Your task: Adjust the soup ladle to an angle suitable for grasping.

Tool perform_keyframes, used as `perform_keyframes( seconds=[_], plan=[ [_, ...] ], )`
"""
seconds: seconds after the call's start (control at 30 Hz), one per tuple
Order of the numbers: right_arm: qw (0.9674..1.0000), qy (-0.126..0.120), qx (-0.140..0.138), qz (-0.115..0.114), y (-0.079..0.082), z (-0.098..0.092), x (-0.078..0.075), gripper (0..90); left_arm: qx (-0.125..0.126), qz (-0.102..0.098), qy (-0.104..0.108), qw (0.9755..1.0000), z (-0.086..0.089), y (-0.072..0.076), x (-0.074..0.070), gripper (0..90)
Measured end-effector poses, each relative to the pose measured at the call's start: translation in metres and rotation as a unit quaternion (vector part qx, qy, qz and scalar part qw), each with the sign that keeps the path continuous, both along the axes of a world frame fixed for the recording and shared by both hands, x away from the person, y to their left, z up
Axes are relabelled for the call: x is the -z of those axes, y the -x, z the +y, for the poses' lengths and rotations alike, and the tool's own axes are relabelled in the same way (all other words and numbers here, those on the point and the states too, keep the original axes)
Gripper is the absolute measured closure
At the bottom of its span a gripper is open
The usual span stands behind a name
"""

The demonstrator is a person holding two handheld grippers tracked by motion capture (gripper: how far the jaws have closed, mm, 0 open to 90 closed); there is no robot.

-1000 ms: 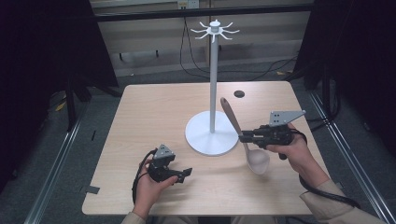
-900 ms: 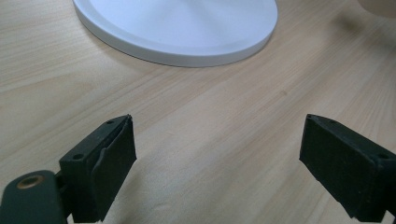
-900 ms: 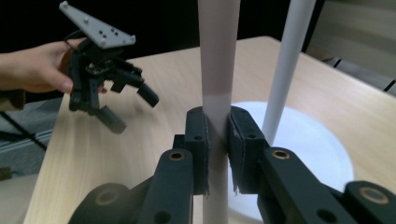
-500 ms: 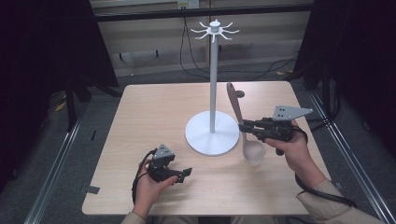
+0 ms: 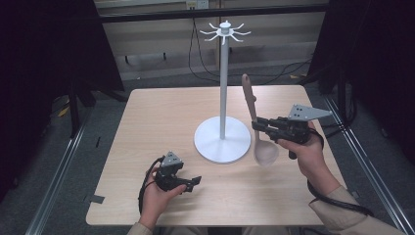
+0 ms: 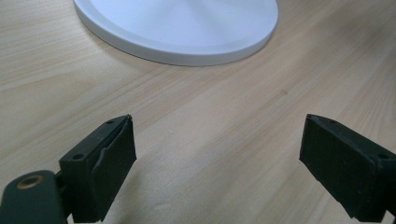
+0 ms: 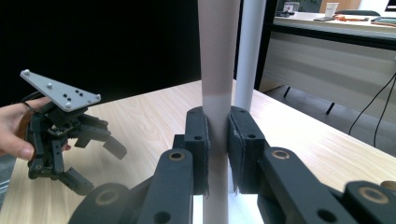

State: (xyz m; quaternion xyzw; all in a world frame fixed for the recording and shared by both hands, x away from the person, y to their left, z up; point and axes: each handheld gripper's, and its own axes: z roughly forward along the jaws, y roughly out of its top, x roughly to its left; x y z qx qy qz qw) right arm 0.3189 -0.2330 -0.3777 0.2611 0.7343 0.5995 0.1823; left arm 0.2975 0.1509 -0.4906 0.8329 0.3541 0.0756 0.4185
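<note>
Left gripper: nearest the person, a black two-jaw tool in the left hand, low over the near left part of the pale wooden table. Its jaws stand wide apart with bare tabletop between them.

Right gripper: a black two-jaw tool with a grey three-cornered plate on top, in the right hand, over the right side of the table. Its jaws are clamped on the handle of the spoon.

Spoon: a pale brown wooden spoon, nearly upright, bowl down and handle up, gripped about mid-handle. The bowl is just right of the stand's base; whether it touches the table cannot be told.

Stand: a white metal pole on a round white base at the table's middle, topped by a ring of short hooks.

Beyond the table: cables lie on the grey floor.
</note>
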Motion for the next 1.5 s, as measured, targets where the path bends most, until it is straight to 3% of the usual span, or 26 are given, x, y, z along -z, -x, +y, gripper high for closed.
perform_keyframes(
  seconds=[0.7, 0.97, 1.5],
  plan=[
    [0.9997, -0.014, 0.019, -0.004, -0.001, 0.0, -0.015, 79.5, -0.001, -0.002, -0.001, 1.0, 0.0, 0.0, 0.001, 8.8],
    [0.9995, -0.009, 0.028, -0.009, 0.0, -0.002, -0.023, 79.5, -0.002, -0.002, -0.002, 1.0, 0.001, 0.0, 0.001, 6.0],
    [0.9985, -0.03, 0.045, -0.011, -0.003, -0.007, -0.037, 79.5, 0.008, 0.0, 0.007, 0.9999, 0.0, 0.0, 0.002, 2.6]
  ],
)
